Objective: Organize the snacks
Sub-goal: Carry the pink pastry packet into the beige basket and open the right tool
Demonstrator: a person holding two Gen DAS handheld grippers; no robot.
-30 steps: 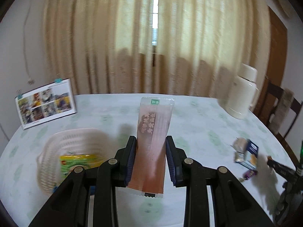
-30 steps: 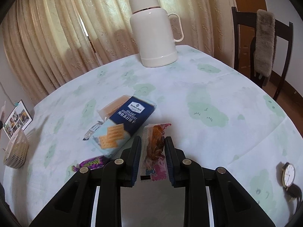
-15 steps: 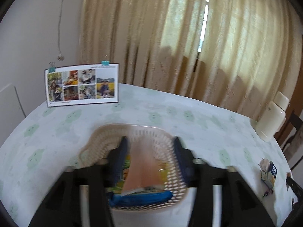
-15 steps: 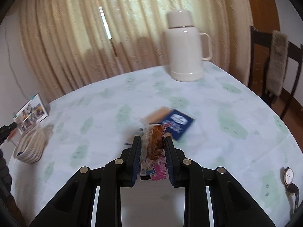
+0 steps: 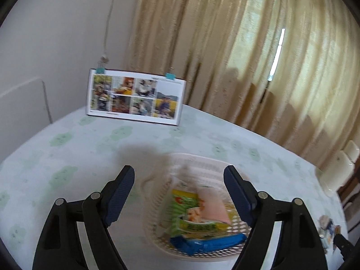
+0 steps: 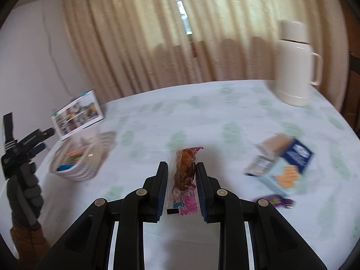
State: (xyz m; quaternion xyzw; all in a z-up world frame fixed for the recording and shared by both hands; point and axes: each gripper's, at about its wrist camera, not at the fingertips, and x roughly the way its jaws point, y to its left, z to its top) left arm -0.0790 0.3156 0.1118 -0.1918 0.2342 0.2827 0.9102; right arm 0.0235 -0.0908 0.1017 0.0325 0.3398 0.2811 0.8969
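Note:
My left gripper (image 5: 178, 175) is open and empty above the white basket (image 5: 155, 180). In the basket lie a pale pink packet (image 5: 212, 204), a green and yellow snack bag (image 5: 187, 213) and a blue packet (image 5: 207, 244). My right gripper (image 6: 181, 173) is shut on a pink-wrapped pastry (image 6: 183, 175) and holds it above the table. The basket (image 6: 77, 166) also shows at the left of the right wrist view, with the left gripper (image 6: 38, 139) beside it. A blue cracker box (image 6: 281, 167) and a purple candy wrapper (image 6: 275, 201) lie on the table to the right.
A photo card (image 5: 135, 96) stands at the back of the round table (image 5: 67, 148), near the wall. A white thermos jug (image 6: 294, 63) stands at the far right. Curtains hang behind the table. The person's gloved hand (image 6: 22, 193) is at the left edge.
My left gripper has opened and let the pink packet fall into the basket. My right gripper has swung left toward the basket, still holding the pastry.

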